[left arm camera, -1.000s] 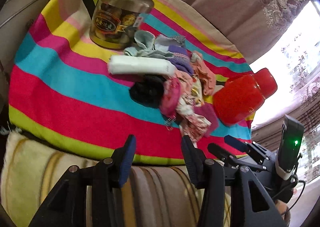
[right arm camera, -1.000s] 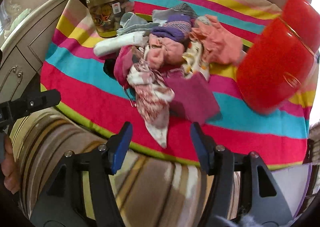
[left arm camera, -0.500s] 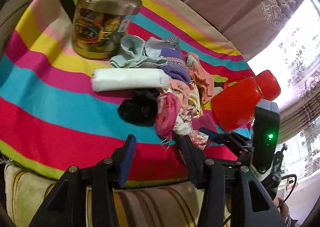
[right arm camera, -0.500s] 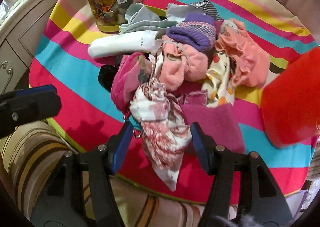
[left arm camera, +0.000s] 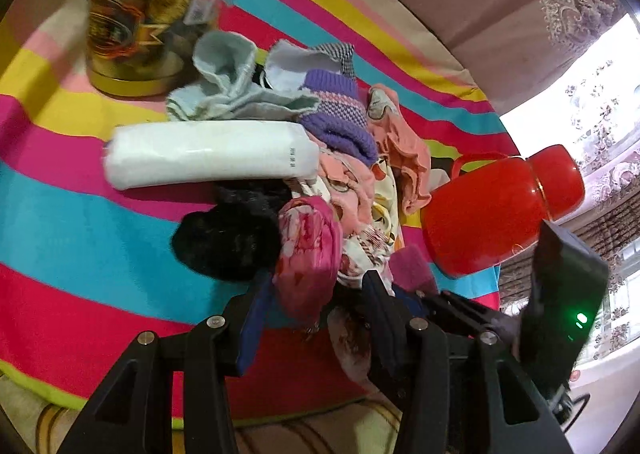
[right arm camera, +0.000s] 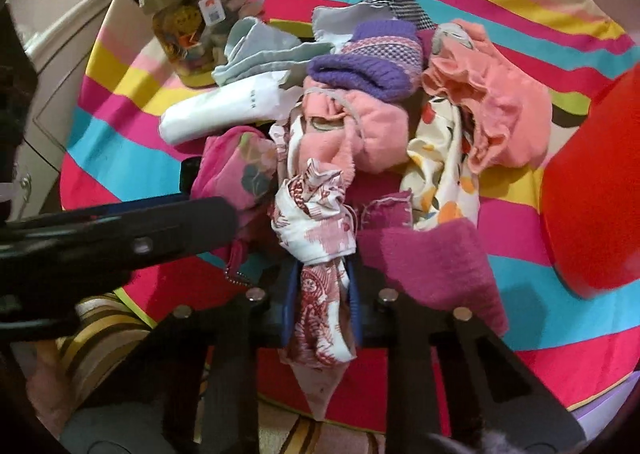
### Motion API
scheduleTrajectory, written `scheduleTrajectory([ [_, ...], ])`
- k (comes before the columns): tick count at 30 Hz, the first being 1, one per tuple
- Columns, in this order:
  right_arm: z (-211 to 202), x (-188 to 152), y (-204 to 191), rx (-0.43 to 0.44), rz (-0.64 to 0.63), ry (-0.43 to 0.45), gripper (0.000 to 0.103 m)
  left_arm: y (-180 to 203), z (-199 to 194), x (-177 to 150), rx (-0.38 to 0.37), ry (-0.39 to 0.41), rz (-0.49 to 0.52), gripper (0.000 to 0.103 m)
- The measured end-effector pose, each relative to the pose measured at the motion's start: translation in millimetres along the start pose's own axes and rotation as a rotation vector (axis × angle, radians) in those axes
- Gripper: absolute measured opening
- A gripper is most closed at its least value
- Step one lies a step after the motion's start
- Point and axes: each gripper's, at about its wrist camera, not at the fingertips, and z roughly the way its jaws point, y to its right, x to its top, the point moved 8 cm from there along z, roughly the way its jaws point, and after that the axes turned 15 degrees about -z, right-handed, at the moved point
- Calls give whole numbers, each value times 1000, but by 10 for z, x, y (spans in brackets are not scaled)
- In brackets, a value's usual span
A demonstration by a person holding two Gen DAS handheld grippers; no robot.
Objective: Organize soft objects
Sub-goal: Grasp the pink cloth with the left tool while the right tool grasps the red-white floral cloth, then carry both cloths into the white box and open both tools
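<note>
Right wrist: printed cloth (right arm camera: pixel 316 254) seemingly lengthwise.

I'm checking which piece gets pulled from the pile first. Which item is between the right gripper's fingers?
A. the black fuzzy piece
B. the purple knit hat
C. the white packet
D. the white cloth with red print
D: in the right wrist view the closing right gripper has the white cloth with red print pinched between its fingers, while the hat, black piece and packet lie farther off in the pile.
</note>
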Motion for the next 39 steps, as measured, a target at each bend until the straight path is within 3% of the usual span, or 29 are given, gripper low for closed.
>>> scheduleTrajectory([
  [2,-22,1,11,2,12,13,20,-6,84,22,17,-3,6,25],
  [6,-138,-15,39,18,31,44,20,-31,28,22,15,18,4,15],
  [16,-602,-140,-35,26,46,114,19,-89,-470,-139,-9,100,-29,13],
  [21,-859,-301,-11,7,78,134,19,5,-680,-328,-56,122,-25,13],
  [28,-1166,-664,195,-50,141,135,19,320,-750,-656,-107,102,31,13],
  [39,-1750,-1356,790,-191,268,147,19,853,-540,-1160,-143,18,135,13],
])
